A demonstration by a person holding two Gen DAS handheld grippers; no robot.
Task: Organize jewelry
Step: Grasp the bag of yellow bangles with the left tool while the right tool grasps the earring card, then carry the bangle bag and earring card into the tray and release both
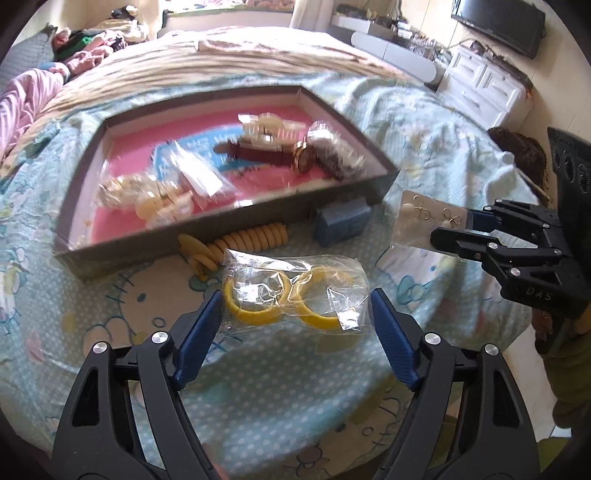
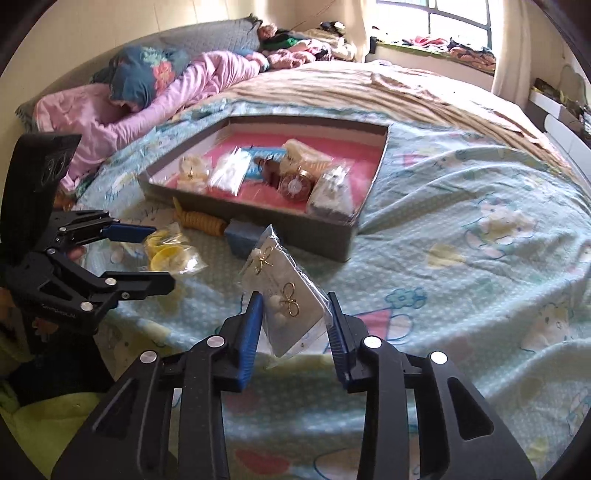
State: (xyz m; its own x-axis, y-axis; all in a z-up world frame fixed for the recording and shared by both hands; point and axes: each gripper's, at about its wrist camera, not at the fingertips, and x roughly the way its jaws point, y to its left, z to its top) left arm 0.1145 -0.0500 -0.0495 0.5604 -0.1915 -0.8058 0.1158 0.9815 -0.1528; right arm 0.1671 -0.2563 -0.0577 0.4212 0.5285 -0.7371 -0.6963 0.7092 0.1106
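The only legible marking I find is embossed lettering reading roughly "DAS" on my right gripper (image 1: 448, 230); print elsewhere is too blurred to read.

- We saw a bed (image 2: 461, 206) under a pale cartoon-print sheet.
- We noted pink bedding (image 2: 122, 110) heaped at its head.
- We saw a television (image 1: 498, 22) above white drawers (image 1: 484, 85).

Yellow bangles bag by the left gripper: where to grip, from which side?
Grip the bag of yellow bangles across its two short ends, descending from the near side. It lies flat on the bedspread, long axis spanning the left gripper fingers, which already bracket it.
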